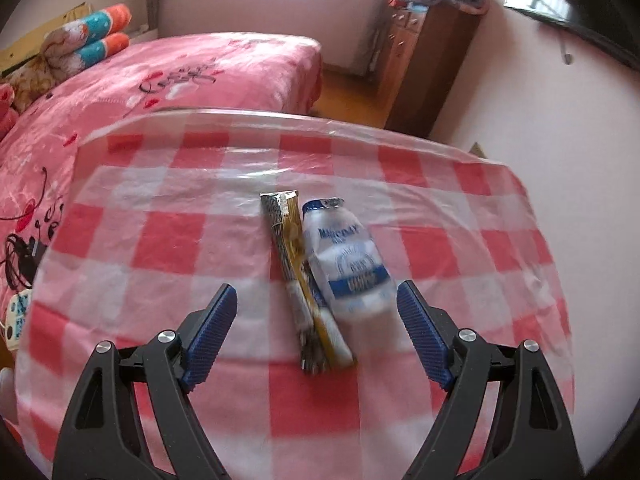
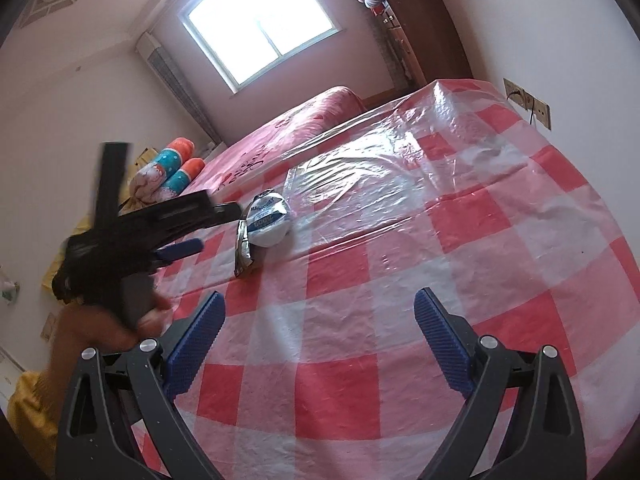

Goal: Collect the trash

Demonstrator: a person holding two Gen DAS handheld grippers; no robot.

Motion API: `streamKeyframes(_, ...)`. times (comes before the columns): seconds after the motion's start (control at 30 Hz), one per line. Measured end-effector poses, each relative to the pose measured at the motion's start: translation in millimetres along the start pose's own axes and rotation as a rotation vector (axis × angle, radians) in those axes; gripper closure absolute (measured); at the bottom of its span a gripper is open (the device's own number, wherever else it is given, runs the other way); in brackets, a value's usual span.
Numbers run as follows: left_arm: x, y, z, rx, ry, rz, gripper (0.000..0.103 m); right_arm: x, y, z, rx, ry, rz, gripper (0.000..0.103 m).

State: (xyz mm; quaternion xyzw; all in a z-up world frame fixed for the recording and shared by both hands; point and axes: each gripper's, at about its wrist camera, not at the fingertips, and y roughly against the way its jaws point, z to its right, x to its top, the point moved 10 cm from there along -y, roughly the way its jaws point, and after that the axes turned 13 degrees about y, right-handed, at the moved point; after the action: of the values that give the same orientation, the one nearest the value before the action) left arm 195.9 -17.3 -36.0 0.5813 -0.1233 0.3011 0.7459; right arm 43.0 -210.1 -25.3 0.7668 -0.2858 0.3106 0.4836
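Left wrist view
Left gripper [image 1: 317, 300]: fingers spread wide, holding nothing, hovering low over the table with both pieces of trash lying in the gap between the blue pads.
Bottle [image 1: 347, 258]: small white plastic bottle with a blue label, lying on its side, foil-capped end pointing away from the camera, close to the right-hand pad.
Wrapper [image 1: 304, 280]: long narrow yellow and silver packet, lying flat, touching the bottle's left side.
Table [image 1: 160, 240]: covered with a red and white checked cloth under a clear plastic sheet.
Bed [image 1: 180, 76]: pink floral cover, beyond the table's far edge; rolled blankets [image 1: 86, 36] sit at its left end.
Cabinet [image 1: 428, 60]: brown wood, against the far wall, folded bedding on top.

Right wrist view
Right gripper [image 2: 320, 316]: fingers spread wide, empty, above bare checked cloth, well apart from the trash.
Left gripper [image 2: 208, 224]: blurred, reaching in from the left toward the trash.
Bottle [image 2: 268, 220]: on the table, base facing the camera.
Wrapper [image 2: 244, 252]: lying against the bottle's near left side.
Window [image 2: 260, 20]: bright, above the bed.
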Motion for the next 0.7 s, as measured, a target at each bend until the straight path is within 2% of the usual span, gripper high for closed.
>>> streamKeyframes(0.2, 8.6, -35.2, 0.8, 0.047, 0.026, -0.027, 0.02, -4.2, -1.5, 7.1, 0.017, -0.034, -0.011, 0.009)
streamKeyframes(0.3, 13.2, -44.3, 4.4, 0.034, 0.044, -0.032, 0.019, -4.2, -2.0, 7.4, 0.025, -0.037, -0.011, 0.009)
streamKeyframes(0.47, 14.7, -53.2, 13.2, 0.057, -0.011, -0.019, 0.018, -4.0, -2.8, 5.6, 0.041, -0.035, -0.013, 0.009)
streamKeyframes(0.53, 14.2, -52.8, 14.7, 0.055, -0.018, -0.007, 0.02, -4.1, -2.9, 6.4, 0.041, -0.036, -0.013, 0.009)
streamKeyframes(0.6, 12.1, -48.4, 19.6, 0.022, -0.033, 0.004, 0.038, -3.4, -2.9, 8.4, 0.038, -0.039, -0.01, 0.009)
streamKeyframes(0.63, 12.2, -47.7, 21.1, 0.014, -0.038, 0.004, 0.043, -3.2, -2.5, 9.0, 0.038, -0.041, -0.009, 0.009)
streamKeyframes(0.7, 7.9, -44.0, 24.5, 0.009, -0.06, -0.004, 0.062, -3.4, -2.8, 9.8, 0.039, -0.046, -0.009, 0.009)
